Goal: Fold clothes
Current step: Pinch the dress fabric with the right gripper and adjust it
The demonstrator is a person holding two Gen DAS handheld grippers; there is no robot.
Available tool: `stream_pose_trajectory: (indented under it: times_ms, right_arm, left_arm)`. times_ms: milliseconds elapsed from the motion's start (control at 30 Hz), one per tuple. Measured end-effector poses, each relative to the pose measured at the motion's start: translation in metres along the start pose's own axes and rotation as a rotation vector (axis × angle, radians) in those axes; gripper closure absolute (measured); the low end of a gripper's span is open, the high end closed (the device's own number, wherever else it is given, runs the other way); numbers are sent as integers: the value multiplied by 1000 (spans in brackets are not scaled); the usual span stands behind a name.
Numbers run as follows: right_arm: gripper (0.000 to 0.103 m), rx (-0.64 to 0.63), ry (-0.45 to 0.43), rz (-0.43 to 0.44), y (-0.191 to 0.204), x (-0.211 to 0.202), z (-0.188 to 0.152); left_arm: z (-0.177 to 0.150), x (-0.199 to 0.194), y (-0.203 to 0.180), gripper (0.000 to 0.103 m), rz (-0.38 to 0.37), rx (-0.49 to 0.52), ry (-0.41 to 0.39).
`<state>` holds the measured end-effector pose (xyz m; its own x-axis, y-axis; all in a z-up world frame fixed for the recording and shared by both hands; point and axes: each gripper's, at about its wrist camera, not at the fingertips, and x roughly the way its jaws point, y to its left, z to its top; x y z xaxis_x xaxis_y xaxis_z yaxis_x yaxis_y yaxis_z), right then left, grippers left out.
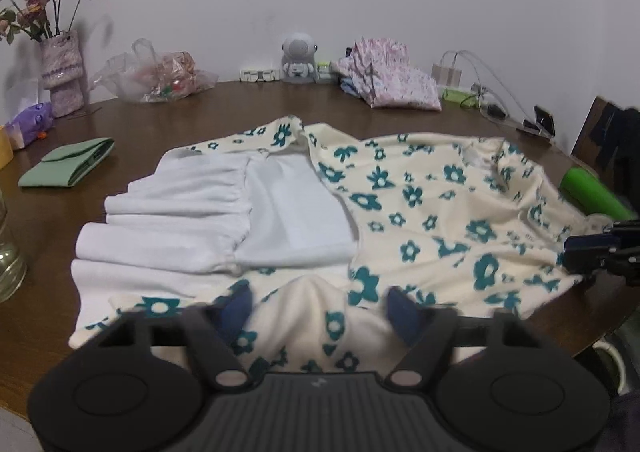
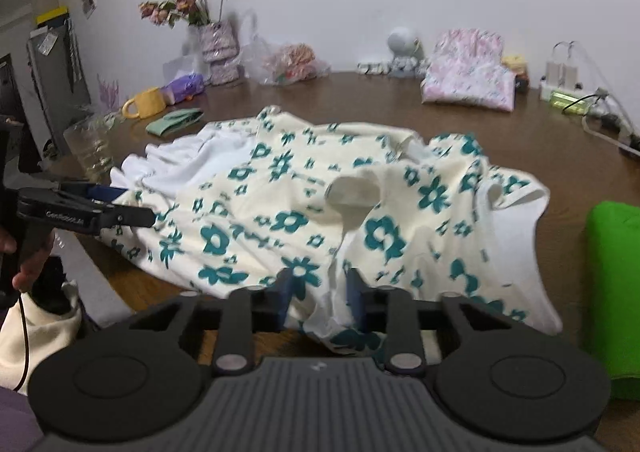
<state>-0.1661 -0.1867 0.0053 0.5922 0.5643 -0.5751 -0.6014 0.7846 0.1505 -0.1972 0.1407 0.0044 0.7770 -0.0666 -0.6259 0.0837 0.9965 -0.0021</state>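
Clearly both views are soft with blur, and the near hem of the floral dress (image 1: 420, 212) is hidden behind each black gripper body. The dress lies spread on the brown tabletop (image 1: 240, 108), cream with teal flowers, its long axis running across the table from side to side; a white pleated part (image 1: 168, 220) shows at its left end, and the right end bunches into folds beside a green roll (image 2: 612, 276) cut off by the frame edge.

The left hand-held gripper (image 1: 318, 310) has its blue pads (image 1: 236, 310) standing apart with a raised hump of cloth between them; whether they press on it I cannot tell. The right hand-held gripper (image 2: 318, 294) has its pads close together, pinching a fold of the dress edge.

A folded pink garment (image 2: 468, 76) sits at the far side near the wall, details unclear.
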Motion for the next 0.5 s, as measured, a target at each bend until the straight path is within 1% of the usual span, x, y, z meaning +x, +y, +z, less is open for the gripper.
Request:
stream_pose_trajectory:
  times_ms: [33,67,100,167,200,300,333,367,400,467,500]
  right_arm:
    - [89,2,1,2,1,1,0]
    - [91,5,0,5,1,1,-1]
    - [95,10,-5,9,1,-1,0]
    - [97,8,-28,7,1,-9,3]
    - [99,4,-40,3,1,-15,4]
    - [99,-4,-71,-5,1,-32,7]
    - [99,-7,-68,-5,0,-34,7]
    - [99,-10,-56,-6,-1,-35,6]
    - [99,-13,-44,-7,-1,-35,4]
    - [99,-31,-6,-14,-1,-31,-1]
    - [98,-40,12,-18,0,-29,-4]
  left_arm:
    - [1,-1,0,74,10,4,-2]
    - [3,-4,2,89,-17,-14,0]
    - [3,-7,5,90,-40,-38,-4]
    - [4,-15,4,92,-28,-43,-21]
    - [4,-19,3,92,-21,-36,-25]
    - [2,-31,-2,93,-14,-17,-40]
    - [0,-33,-3,92,-11,-11,-47]
    - [-3,-34,-4,86,-6,-9,-47]
    - [-6,-33,-4,84,-2,-6,-43]
    - [-11,-30,-4,68,7,-2,-14]
    - [-13,-30,-4,64,10,-2,-6]
